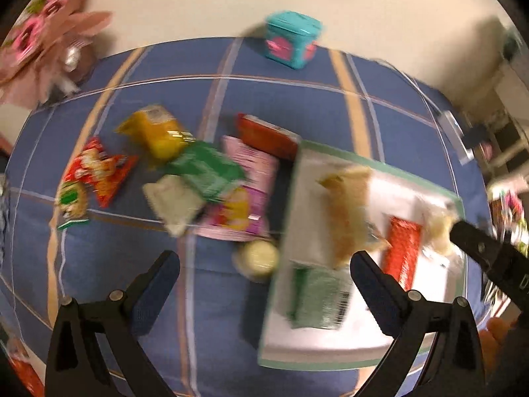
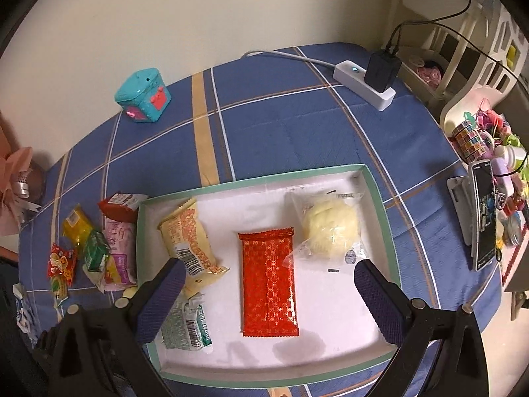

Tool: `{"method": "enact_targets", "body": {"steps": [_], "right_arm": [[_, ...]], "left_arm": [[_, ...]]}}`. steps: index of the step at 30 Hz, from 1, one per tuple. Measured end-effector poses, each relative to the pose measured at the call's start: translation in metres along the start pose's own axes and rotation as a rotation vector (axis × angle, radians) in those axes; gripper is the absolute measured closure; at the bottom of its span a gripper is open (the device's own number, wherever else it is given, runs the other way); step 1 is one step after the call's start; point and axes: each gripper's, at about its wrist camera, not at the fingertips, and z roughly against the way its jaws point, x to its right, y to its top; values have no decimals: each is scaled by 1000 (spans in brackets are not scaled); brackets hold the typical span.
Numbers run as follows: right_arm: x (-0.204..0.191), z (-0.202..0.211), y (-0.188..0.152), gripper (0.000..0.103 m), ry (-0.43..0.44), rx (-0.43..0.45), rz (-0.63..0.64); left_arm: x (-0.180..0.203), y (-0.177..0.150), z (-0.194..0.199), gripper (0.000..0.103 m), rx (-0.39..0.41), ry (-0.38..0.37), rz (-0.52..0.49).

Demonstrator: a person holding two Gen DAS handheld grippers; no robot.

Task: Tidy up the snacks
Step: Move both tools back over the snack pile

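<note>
A white tray with a green rim (image 2: 258, 178) lies on the blue checked cloth. It holds a red packet (image 2: 267, 281), a wrapped pale bun (image 2: 330, 228), a beige packet (image 2: 191, 241) and a green-white packet (image 2: 186, 322). My right gripper (image 2: 271, 291) hangs open above the red packet with nothing between its pads. The left wrist view is blurred. There my left gripper (image 1: 264, 284) is open and empty above the tray's left rim (image 1: 284, 231). Loose on the cloth lie a yellow packet (image 1: 158, 132), a red packet (image 1: 96, 172), a green packet (image 1: 208, 168) and a pink packet (image 1: 244, 192).
A teal tin box (image 2: 142, 96) stands at the cloth's far edge. A white power strip (image 2: 363, 82) with a black charger sits at the back right. A phone on a stand (image 2: 482, 215) and small clutter crowd the right edge. A pink bouquet (image 1: 43, 43) lies far left.
</note>
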Motion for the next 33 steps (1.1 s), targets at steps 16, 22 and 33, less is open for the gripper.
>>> {"method": "enact_targets", "body": {"steps": [16, 22, 33], "right_arm": [[-92, -7, -23, 0, 96, -34, 169], [-133, -10, -35, 0, 130, -38, 255], [-193, -18, -35, 0, 142, 52, 414]], "left_arm": [[-155, 5, 24, 0, 54, 201, 266], [-178, 3, 20, 0, 33, 189, 285], [-225, 12, 6, 0, 29, 155, 356]]}}
